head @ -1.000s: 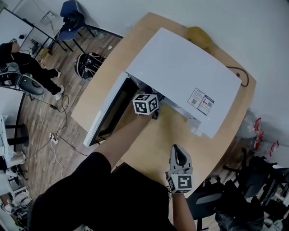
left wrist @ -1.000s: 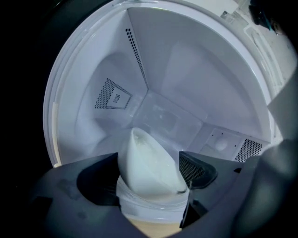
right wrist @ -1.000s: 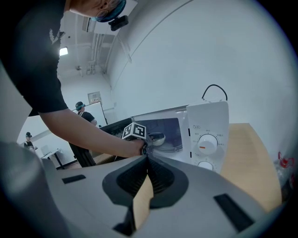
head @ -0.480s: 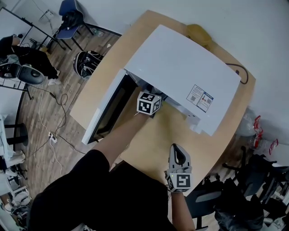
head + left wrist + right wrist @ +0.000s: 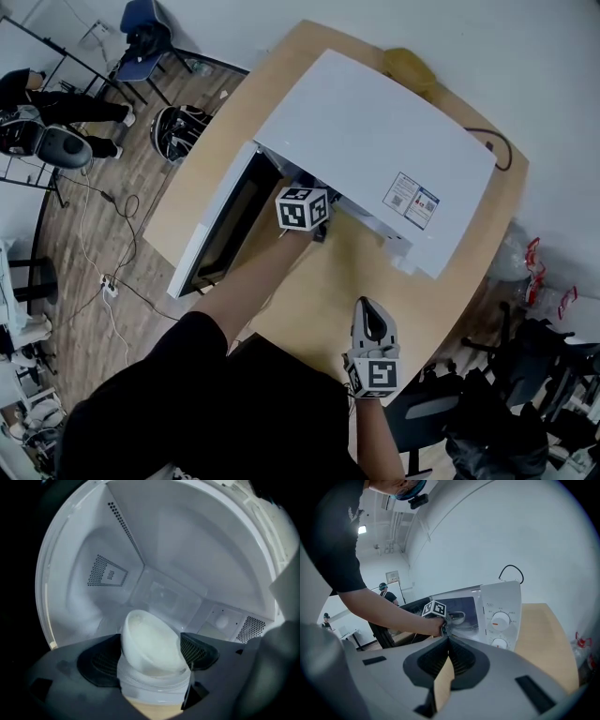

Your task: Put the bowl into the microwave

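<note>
My left gripper (image 5: 150,660) is clamped on the white bowl (image 5: 150,637), which sits tilted at the microwave (image 5: 375,150) mouth. The cavity lies straight ahead of it. Right gripper (image 5: 446,667): 2 jaws together, empty, well apart on the near side.

- White box-shaped microwave oven (image 5: 375,141): on the table, door (image 5: 217,230) swung open to the left; printed label (image 5: 411,201) on top.
- Light wooden round-edged table (image 5: 370,281).
- Left gripper (image 5: 305,211): marker cube up, front end inside the oven mouth.
- Right gripper (image 5: 367,314): above the table's near edge, well apart from the oven.
- Black cable (image 5: 497,155): behind the oven.
- Blue chair (image 5: 148,26): on the plank floor.
</note>
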The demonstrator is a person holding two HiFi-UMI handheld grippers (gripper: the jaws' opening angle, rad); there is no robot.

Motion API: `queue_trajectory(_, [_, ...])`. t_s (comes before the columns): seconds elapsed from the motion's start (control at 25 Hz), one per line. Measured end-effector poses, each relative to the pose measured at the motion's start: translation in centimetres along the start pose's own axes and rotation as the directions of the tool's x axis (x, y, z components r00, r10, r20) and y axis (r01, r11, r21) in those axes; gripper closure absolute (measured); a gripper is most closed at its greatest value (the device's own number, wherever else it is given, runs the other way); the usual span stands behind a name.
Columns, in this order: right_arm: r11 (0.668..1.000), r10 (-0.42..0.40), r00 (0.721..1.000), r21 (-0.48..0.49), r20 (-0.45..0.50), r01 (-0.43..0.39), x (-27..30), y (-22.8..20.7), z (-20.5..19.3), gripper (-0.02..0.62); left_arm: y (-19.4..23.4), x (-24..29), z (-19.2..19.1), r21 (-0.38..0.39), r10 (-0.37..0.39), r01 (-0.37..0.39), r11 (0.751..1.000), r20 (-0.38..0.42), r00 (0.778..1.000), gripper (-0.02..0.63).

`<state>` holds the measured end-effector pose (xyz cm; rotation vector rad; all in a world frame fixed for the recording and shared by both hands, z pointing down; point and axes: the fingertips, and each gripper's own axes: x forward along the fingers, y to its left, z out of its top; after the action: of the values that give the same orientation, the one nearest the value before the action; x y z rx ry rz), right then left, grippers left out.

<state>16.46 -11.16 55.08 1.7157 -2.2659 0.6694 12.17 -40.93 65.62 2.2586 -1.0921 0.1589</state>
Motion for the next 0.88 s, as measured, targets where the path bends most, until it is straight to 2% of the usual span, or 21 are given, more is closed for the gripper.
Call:
queue_trajectory(0.08, [1.0, -0.002, 1.0, 0.006, 0.001, 0.002, -0.1, -0.1, 0.0, 0.535, 0.3, -0.1, 0.3, -0.032, 0.012, -0.012, 0.999, 0.018, 1.0, 0.238])
queue_trajectory(0.32, [1.0, 0.003, 1.0, 0.006, -0.007, -0.003, 0.0, 0.0, -0.2, 0.535, 1.2, -0.6, 0.9, 0.009, 0.047, -0.048, 0.999, 0.051, 0.998, 0.238])
queue_trajectory(0.56, [1.0, 0.008, 1.0, -0.001, -0.01, -0.008, 0.2, 0.4, -0.1, 0.535, 0.9, -1.7, 0.7, 0.052, 0.018, -0.021, 0.998, 0.057, 0.998, 0.237])
queue_trajectory(0.68, [1.0, 0.015, 1.0, -0.008, -0.012, -0.015, 0.3, 0.9, 0.0, 0.535, 0.2, -2.7, 0.7, 0.127, -0.005, -0.003, 0.992, 0.058, 0.998, 0.237])
queue_trajectory(0.8, [1.0, 0.023, 1.0, -0.02, -0.016, -0.023, 0.3, 1.2, -0.1, 0.535, -1.0, -3.0, -0.1, 0.266, -0.04, 0.033, 0.963, 0.021, 0.999, 0.237])
queue_trajectory(0.88, [0.999, 0.025, 0.999, -0.028, -0.019, -0.026, 0.3, 1.6, -0.1, 0.535, -1.2, -3.0, -0.8, 0.314, -0.044, 0.045, 0.948, -0.011, 0.999, 0.238])
